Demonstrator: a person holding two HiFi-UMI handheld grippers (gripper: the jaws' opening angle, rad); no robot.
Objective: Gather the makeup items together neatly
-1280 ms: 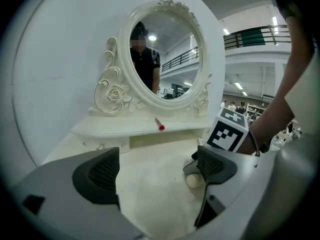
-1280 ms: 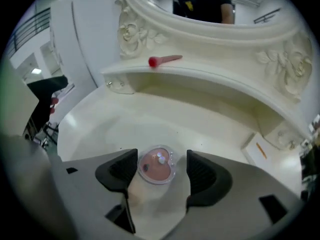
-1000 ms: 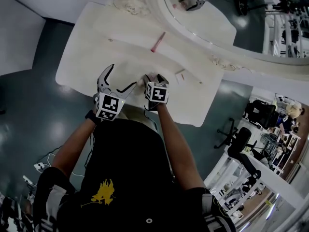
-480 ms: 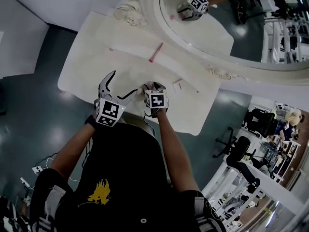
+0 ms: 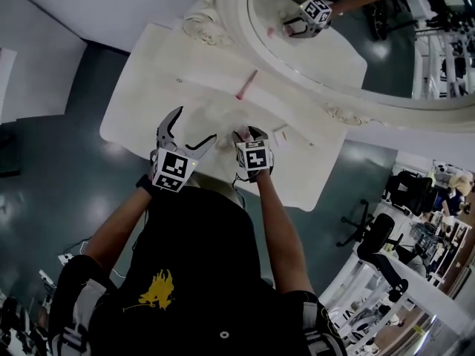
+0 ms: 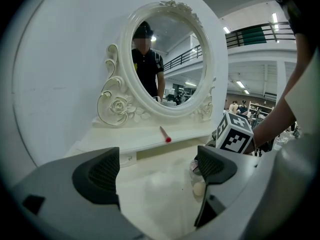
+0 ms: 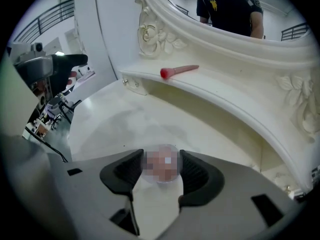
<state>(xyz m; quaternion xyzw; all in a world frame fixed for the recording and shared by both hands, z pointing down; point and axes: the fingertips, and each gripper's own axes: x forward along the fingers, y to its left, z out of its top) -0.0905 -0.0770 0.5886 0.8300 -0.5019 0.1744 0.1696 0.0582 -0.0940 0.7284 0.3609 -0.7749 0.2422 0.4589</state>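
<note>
My right gripper point(image 5: 242, 135) point(image 7: 161, 168) points steeply down at the white dressing table point(image 5: 141, 87). Its jaws have just been closing and now press on both sides of a small round clear container point(image 7: 162, 156), partly hidden by a blur patch. My left gripper point(image 5: 187, 129) point(image 6: 160, 171) hovers open just to its left, with nothing between its pads. In the left gripper view a small pale rounded item point(image 6: 199, 188) shows under the right gripper. A pink-tipped stick point(image 5: 246, 84) point(image 6: 164, 134) point(image 7: 179, 71) lies on the raised shelf below the mirror.
An ornate oval mirror point(image 5: 334, 21) point(image 6: 165, 59) stands at the back of the table and reflects the person and the right gripper. A small white item point(image 5: 280, 136) lies right of the right gripper. Office chairs point(image 5: 371, 228) stand on the dark floor to the right.
The right gripper has rolled a little over the small container and stayed in place. The left gripper has lifted slightly. The pink-tipped stick has not moved.
</note>
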